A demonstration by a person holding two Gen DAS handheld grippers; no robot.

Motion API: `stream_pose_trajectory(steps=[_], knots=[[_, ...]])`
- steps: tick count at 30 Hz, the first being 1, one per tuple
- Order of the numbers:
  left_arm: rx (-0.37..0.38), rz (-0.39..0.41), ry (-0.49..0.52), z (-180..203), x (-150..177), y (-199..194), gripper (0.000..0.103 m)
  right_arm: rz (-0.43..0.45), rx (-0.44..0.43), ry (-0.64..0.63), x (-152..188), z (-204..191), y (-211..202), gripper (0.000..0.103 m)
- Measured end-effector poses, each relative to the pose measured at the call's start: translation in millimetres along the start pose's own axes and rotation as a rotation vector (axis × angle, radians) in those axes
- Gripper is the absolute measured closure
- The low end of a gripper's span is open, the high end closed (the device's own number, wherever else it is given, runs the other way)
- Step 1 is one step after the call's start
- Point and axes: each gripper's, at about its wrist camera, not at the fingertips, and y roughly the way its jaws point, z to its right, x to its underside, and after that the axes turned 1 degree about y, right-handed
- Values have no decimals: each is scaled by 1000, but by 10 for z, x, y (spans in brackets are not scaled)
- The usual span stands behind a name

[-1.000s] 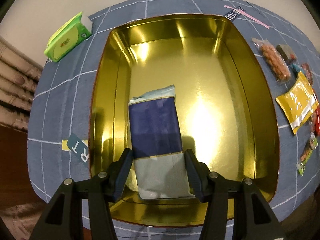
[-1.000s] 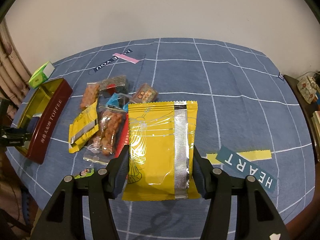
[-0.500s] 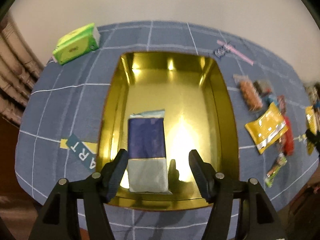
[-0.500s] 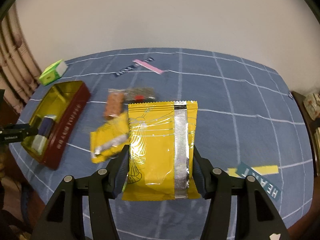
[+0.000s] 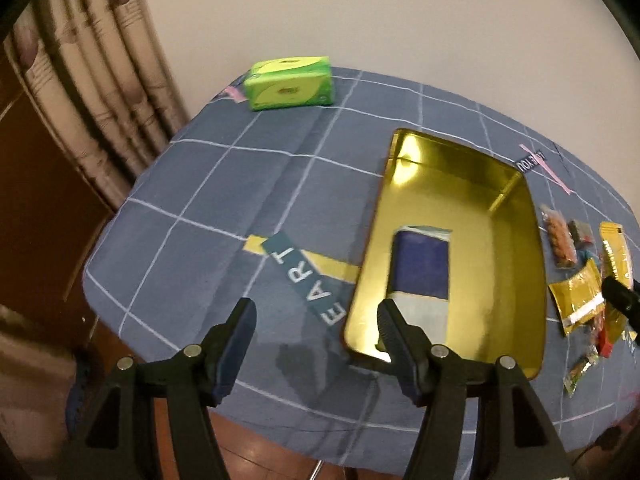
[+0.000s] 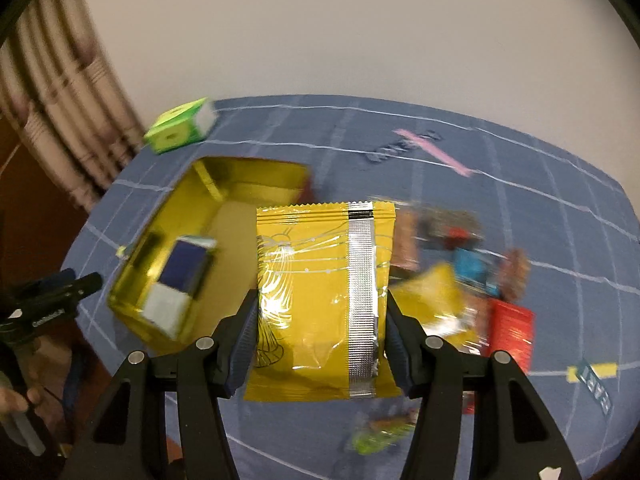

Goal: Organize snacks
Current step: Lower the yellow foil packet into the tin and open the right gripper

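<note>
The right gripper [image 6: 322,332] clamped a glossy, crinkled yellow pouch [image 6: 320,300] with a silver seam; the left gripper [image 5: 314,334], empty, had just widened beside the shiny gold tin [image 5: 516,248]

White letters "EART" run along a teal label [image 5: 310,278] printed on the blue cloth, just left of the gold tin [image 5: 538,264]. A dark strip [image 5: 530,162] beyond the tin reads "YOU", partly cut off. The green box [image 5: 290,82] and the snack packets bear print too small to read.
</note>
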Motion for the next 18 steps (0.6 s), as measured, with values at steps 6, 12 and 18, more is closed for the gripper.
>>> stream_pose_trajectory(steps=[6, 12, 18], knots=[[-20, 29, -50, -174, -3, -25, 39, -34, -36, -65, -46, -531, 183, 50], [-8, 15, -126, -373, 26, 11, 39, -62, -11, -53, -108, -766, 390, 50], [-26, 19, -171, -496, 53, -25, 39, -96, 42, -46, -35, -954, 640, 50]])
